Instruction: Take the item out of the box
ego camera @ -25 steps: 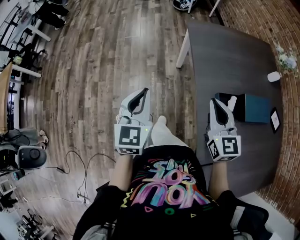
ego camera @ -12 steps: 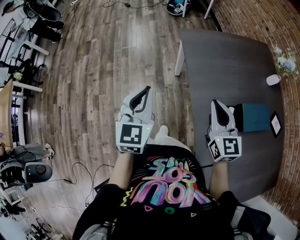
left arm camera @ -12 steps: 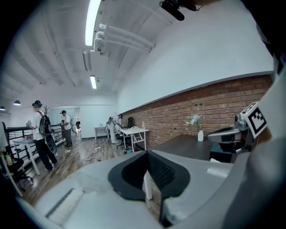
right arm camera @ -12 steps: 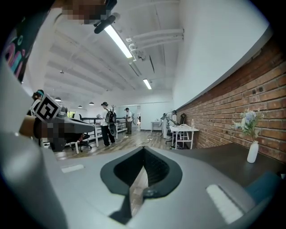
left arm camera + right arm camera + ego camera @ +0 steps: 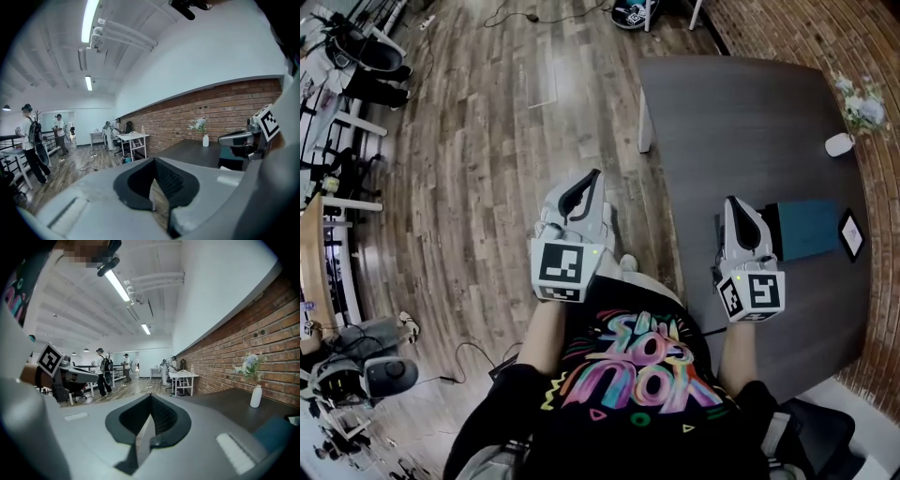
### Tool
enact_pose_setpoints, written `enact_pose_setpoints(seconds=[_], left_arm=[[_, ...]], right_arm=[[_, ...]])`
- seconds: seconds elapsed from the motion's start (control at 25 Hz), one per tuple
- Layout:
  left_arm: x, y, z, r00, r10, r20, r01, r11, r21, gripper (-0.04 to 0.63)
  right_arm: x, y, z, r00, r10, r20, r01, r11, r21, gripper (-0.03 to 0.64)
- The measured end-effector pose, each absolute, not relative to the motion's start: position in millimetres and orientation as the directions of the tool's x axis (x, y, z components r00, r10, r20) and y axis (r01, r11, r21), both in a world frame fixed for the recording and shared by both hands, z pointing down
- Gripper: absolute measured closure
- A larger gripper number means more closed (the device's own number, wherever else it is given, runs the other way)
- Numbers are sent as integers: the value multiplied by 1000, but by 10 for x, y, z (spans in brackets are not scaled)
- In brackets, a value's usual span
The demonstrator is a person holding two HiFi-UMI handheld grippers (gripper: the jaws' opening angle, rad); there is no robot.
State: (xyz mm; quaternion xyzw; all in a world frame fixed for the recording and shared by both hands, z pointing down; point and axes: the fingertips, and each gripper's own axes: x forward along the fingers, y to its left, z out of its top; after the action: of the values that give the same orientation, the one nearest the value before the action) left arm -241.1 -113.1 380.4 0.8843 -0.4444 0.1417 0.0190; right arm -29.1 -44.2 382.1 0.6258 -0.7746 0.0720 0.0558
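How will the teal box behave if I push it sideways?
The teal box lies flat and low, so it probably won't tip. On the smooth dark table it would likely slide, not roll. Its straight edges suggest stiff walls.

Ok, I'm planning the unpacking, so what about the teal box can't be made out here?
Contents of the teal box: head view shows only its teal top.
Box's left end, head view: behind the right hand-held gripper.
Most of the box, right gripper view: cut off at the lower right edge.
Print on the small black frame, head view: too small.
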Motion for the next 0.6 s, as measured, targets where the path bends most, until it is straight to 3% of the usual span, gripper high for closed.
enact_pose_setpoints(seconds=[0.32,0.6], left_arm=[[-1565,-1649,3843,712,-647,274,-651,-754,-90,594],[-467,-2134,3890,855,-435,283,-433,-898,-71,594]], right_arm=[[376,-505,3854,-2,-982,186,-999,-7,-45,615],[1126,-476,3885,255,-944,208,-962,-270,-44,615]])
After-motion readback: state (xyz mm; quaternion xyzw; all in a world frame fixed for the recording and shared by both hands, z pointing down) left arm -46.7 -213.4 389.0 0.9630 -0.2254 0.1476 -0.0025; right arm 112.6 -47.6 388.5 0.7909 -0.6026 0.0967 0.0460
